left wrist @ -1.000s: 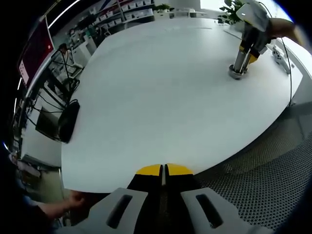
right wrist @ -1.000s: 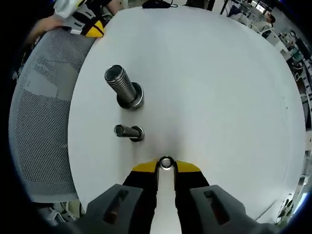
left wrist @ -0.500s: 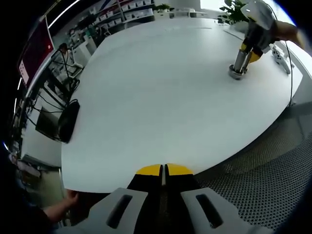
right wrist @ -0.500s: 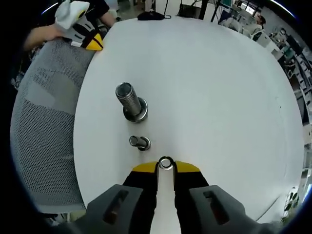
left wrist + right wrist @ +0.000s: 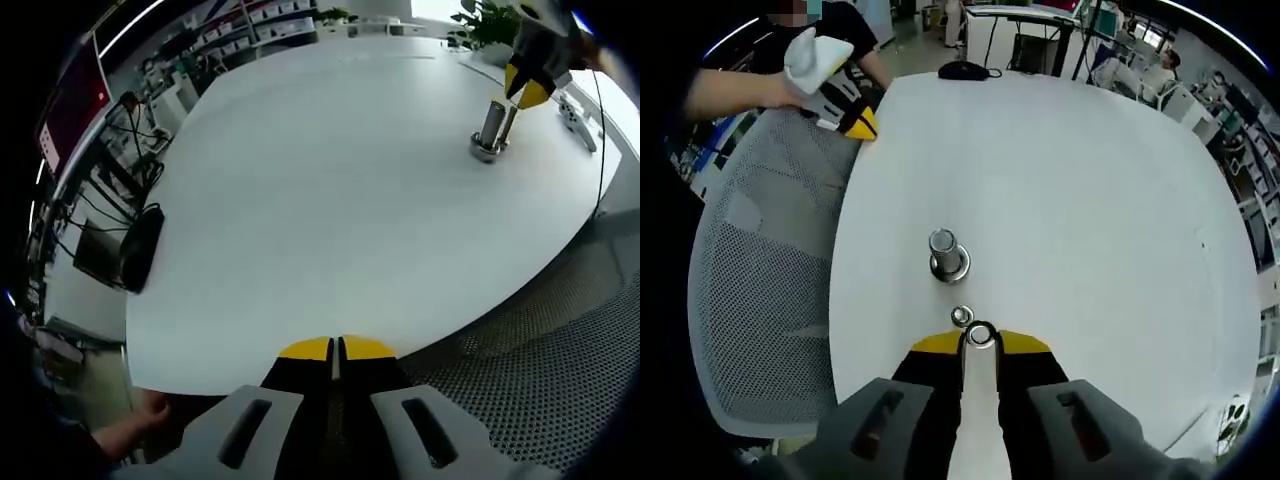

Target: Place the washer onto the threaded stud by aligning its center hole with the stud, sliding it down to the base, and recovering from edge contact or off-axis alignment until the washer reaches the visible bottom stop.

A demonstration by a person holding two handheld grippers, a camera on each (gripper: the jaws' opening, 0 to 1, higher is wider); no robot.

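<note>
My right gripper point(image 5: 981, 340) is shut on a small steel washer point(image 5: 981, 335), held edge-up between the yellow tips. Just beyond the tips a thin threaded stud point(image 5: 961, 317) stands on the white table point(image 5: 1090, 200), seen almost end-on. A thicker threaded stud point(image 5: 945, 254) on a round base stands a little farther off. In the left gripper view both studs point(image 5: 490, 130) stand far to the right, with the right gripper point(image 5: 527, 97) hanging above them. My left gripper point(image 5: 335, 348) is shut on nothing at the table's near edge, and it appears again point(image 5: 862, 125) in a person's hand.
A grey mesh chair point(image 5: 750, 290) stands against the table's left side. A black mouse point(image 5: 962, 70) lies at the far edge. A black bag point(image 5: 140, 245) sits on the floor to the left. A cable and power strip point(image 5: 575, 110) lie beyond the studs.
My right gripper has lifted up and away from the studs with the washer still in it; they now look smaller and are seen from above. The left gripper has stayed put.
</note>
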